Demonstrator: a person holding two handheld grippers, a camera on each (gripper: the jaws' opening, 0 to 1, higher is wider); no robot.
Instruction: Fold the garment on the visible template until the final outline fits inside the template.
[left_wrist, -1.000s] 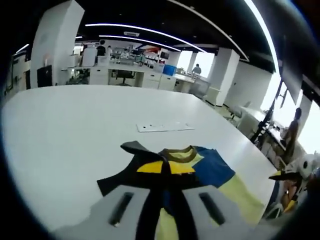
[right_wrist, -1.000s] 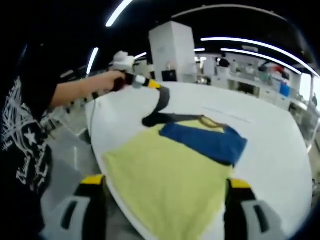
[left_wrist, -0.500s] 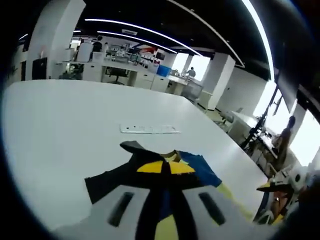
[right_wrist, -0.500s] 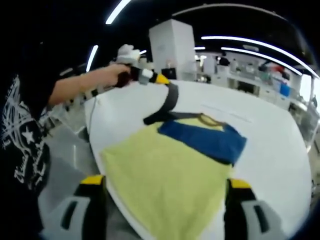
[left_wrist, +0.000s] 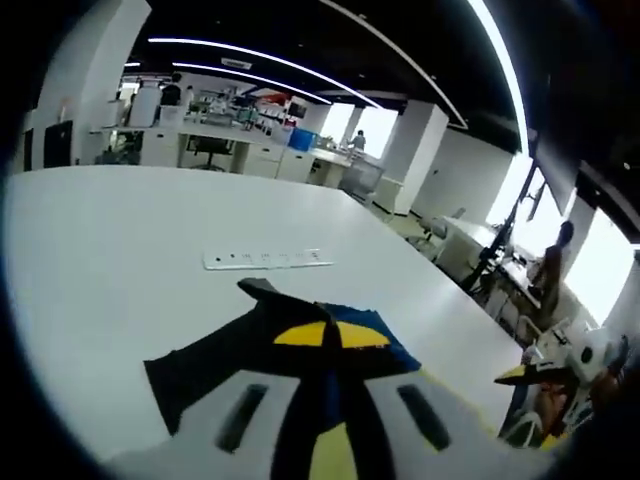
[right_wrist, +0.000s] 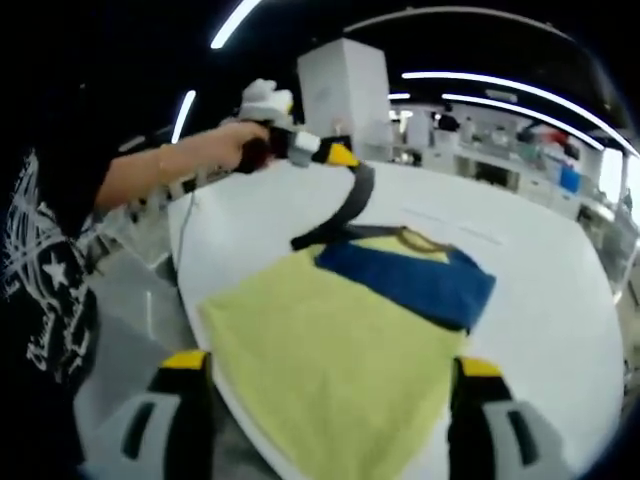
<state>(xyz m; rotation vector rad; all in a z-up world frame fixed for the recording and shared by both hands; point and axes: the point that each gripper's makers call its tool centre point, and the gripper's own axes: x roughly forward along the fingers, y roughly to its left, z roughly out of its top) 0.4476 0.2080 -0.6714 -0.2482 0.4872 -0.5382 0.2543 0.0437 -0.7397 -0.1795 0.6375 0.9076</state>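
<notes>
**Left hand-held gripper lifting dark sleeve above yellow-and-blue garment**

Seen in the right gripper view: garment (right_wrist: 340, 350) spread flat on the white surface (right_wrist: 540, 290), yellow body toward 6 o'clock, blue sleeve (right_wrist: 410, 280) folded across the chest toward 3 o'clock, collar near 12 o'clock. Dark sleeve (right_wrist: 345, 215) raised off the surface at 11 o'clock, stretched upward from the shoulder to the yellow tips of the left hand-held gripper (right_wrist: 340, 157), clenched on that sleeve and carried by a person's bare forearm (right_wrist: 165, 170) reaching in from 9 o'clock. Black printed shirt of the person along the 9 o'clock edge. Right hand-held gripper (right_wrist: 325, 375) with jaws spread wide apart at 7 and 5 o'clock, released, straddling the yellow hem; contact with the cloth not clear.

Seen in the left gripper view: left hand-held gripper closed at 6 o'clock, yellow tips pinching dark fabric, which fans out toward 9 o'clock over the surface. Blue and yellow cloth just beyond the tips toward 3 o'clock. Flat white strip (left_wrist: 265, 259) lying on the surface at 12 o'clock, well apart from the garment. Right hand-held gripper at 4 o'clock, near the surface's edge. Office desks and white pillars in the background.
</notes>
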